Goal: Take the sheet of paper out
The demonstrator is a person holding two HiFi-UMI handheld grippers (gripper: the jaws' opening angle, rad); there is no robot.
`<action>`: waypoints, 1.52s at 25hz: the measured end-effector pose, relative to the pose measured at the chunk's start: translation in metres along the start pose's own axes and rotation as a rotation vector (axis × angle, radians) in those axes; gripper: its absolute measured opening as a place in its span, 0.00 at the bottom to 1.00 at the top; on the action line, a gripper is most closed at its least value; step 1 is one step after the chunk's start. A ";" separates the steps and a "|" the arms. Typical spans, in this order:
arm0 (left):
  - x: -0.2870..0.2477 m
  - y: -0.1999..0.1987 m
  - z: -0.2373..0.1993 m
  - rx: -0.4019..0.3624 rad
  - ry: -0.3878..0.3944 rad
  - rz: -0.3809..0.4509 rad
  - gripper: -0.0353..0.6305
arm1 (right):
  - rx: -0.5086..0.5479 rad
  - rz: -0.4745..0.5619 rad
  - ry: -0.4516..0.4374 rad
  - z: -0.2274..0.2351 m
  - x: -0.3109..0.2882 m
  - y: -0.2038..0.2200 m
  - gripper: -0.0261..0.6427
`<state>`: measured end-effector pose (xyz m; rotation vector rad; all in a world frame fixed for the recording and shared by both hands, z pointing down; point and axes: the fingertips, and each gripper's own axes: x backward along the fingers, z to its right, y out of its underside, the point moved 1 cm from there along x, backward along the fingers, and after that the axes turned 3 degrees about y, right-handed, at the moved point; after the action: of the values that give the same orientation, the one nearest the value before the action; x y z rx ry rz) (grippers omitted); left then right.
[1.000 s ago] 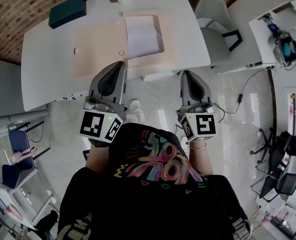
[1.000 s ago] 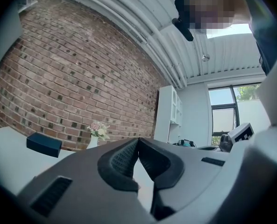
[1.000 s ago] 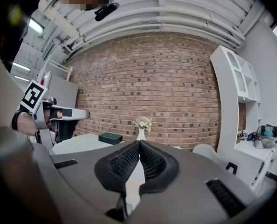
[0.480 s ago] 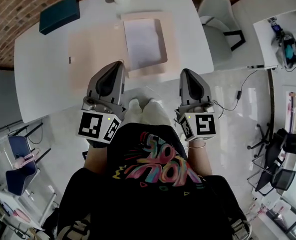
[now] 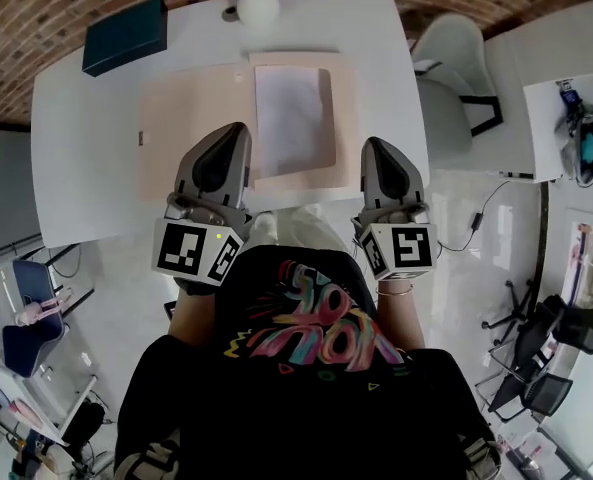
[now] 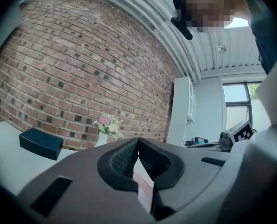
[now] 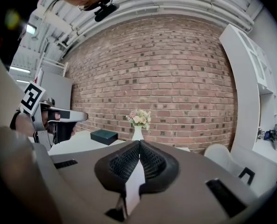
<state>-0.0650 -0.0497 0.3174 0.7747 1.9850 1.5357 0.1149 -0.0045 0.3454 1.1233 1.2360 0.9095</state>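
The left gripper [image 5: 234, 131] is clenched, jaws tip to tip with nothing between them. The right gripper [image 5: 374, 143] is clenched and empty too. Both are held side by side over the near edge of the table [image 5: 76, 158]. The paper [image 5: 293, 118] lies at 12 o'clock from between them, flat on the right half of an open folder [image 5: 191, 118]. The left tip overlaps the folder's near part, and the right tip sits just off its right edge. A vase [image 5: 257, 6] stands beyond the folder at 12 o'clock, a box [image 5: 126, 35] at 10 o'clock and a chair [image 5: 456, 68] at 2 o'clock.
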 end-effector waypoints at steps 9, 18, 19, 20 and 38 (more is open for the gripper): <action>-0.073 -0.016 -0.017 -0.003 -0.099 0.019 0.09 | 0.039 -0.019 -0.109 0.053 -0.073 -0.026 0.07; -0.099 -0.011 -0.028 0.006 -0.205 0.004 0.09 | 0.054 0.026 -0.234 0.071 -0.111 -0.032 0.07; -0.100 -0.012 -0.030 0.004 -0.210 0.003 0.09 | 0.052 0.029 -0.238 0.071 -0.114 -0.033 0.07; -0.100 -0.012 -0.032 0.003 -0.213 0.003 0.09 | 0.050 0.032 -0.240 0.071 -0.115 -0.033 0.07; -0.091 -0.007 -0.052 0.004 -0.184 -0.038 0.09 | 0.017 0.025 -0.179 0.054 -0.118 -0.034 0.07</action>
<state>-0.0374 -0.1505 0.3275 0.8435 1.8579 1.3863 0.1506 -0.1336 0.3400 1.2085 1.0872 0.8004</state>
